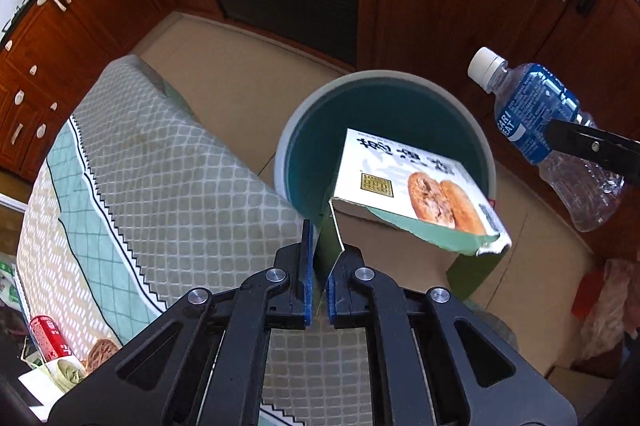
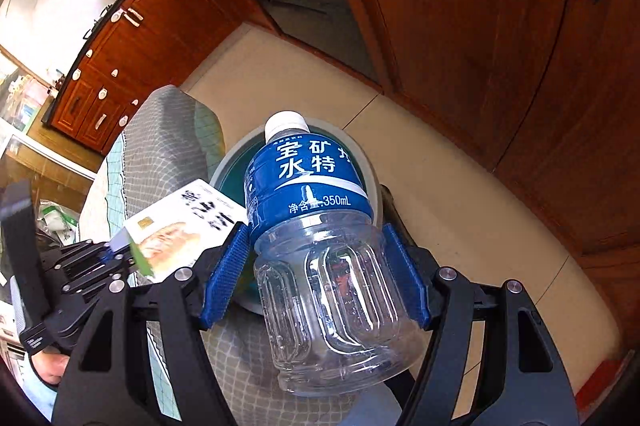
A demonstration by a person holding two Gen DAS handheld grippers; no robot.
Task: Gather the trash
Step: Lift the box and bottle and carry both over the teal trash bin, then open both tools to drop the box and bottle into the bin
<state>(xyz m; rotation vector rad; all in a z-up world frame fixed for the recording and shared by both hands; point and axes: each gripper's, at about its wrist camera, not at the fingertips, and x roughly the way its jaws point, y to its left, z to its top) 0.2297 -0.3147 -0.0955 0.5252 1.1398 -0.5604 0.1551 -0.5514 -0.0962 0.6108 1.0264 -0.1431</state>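
Two claws, one box, one bottle, one bin. The left claw [image 1: 318, 274] has its blue pads nearly together, a green flap of the opened snack box [image 1: 416, 182] between them; whether the pads press the flap cannot be told. The box hangs over the round bin [image 1: 384, 78], which stands on the tiled floor [image 1: 224, 74] beside the cloth-covered surface [image 1: 168, 162]. The right claw [image 2: 316, 274] stands wide, its pads against the clear plastic bottle [image 2: 316, 226], white-capped, above the bin's rim. A red can [image 1: 48, 336] is partly cut off at lower left. Floor around the bin is open.
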